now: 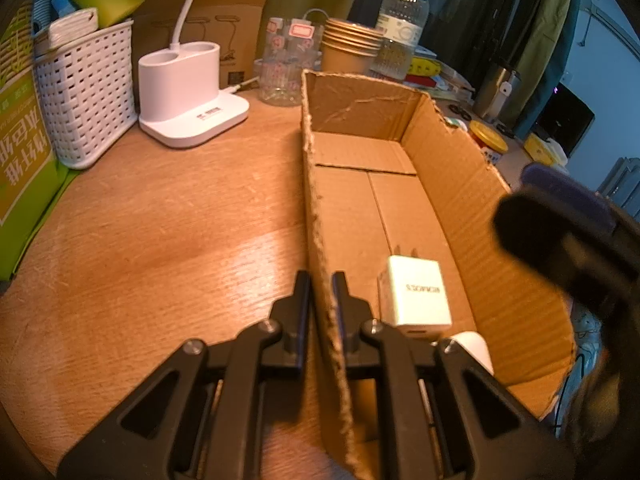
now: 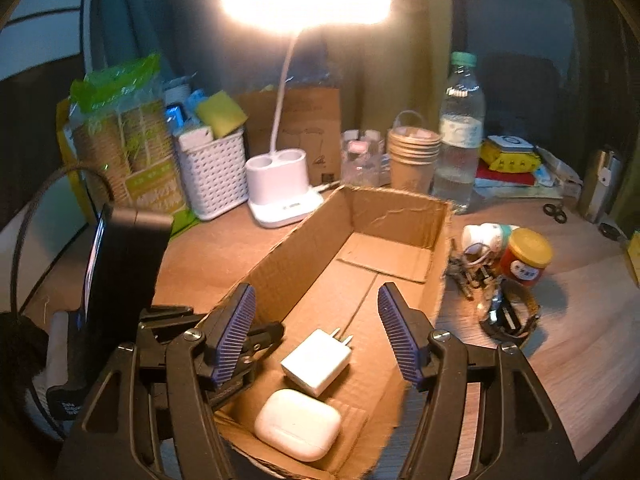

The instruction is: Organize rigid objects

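**Box held steady, two small items already inside**

The desk (image 2: pixel 560 344) is wide and crowded at the back, where a lamp (image 2: pixel 280 188) gives the light. The open cardboard box (image 2: pixel 304 248) lies in the middle of it, probably so both hands can reach in.

The left gripper (image 1: pixel 321 288) is closed on the box's left wall, one finger outside and one inside. I think it pins the box so it does not slide.

The right gripper (image 2: pixel 316 336) hangs above the near end of the box with its jaws wide apart and nothing between them.

Below it, on the box floor, lie a white charger (image 2: pixel 316 362) and a white earbud case (image 2: pixel 298 424), just beside each other. A watch (image 2: pixel 510 314), keys (image 2: pixel 466 274) and a small jar (image 2: pixel 524 256) wait outside, to the right of the box.
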`<state>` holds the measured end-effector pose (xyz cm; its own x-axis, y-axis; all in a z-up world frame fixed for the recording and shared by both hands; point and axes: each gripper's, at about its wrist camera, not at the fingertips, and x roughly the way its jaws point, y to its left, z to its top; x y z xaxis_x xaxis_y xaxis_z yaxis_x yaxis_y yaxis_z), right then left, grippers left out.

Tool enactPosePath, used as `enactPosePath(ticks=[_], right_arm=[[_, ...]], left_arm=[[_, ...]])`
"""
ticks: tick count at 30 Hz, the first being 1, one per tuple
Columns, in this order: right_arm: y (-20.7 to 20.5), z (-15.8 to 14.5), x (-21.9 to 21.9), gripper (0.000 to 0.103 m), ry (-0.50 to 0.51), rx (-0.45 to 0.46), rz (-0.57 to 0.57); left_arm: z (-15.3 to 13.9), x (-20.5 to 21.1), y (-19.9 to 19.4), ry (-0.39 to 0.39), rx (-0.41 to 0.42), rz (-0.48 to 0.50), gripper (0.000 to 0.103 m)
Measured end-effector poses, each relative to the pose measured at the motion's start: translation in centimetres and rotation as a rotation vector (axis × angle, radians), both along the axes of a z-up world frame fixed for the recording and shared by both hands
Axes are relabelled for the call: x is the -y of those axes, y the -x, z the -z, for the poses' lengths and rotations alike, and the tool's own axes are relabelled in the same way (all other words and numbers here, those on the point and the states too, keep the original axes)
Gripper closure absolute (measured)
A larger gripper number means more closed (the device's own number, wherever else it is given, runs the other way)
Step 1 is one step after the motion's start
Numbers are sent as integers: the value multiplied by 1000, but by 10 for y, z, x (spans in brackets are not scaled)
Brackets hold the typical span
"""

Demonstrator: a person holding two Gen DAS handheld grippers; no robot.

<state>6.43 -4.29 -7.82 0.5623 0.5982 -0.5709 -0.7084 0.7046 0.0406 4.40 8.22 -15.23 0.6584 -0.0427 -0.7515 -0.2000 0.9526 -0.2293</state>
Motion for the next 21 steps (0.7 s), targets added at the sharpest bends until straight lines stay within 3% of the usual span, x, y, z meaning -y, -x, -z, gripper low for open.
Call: enactPosePath(ticks=[21], right_arm=[[-36,-9,67,36,-29,37,229]], left_arm=[[0,0,0,1,0,0,92]])
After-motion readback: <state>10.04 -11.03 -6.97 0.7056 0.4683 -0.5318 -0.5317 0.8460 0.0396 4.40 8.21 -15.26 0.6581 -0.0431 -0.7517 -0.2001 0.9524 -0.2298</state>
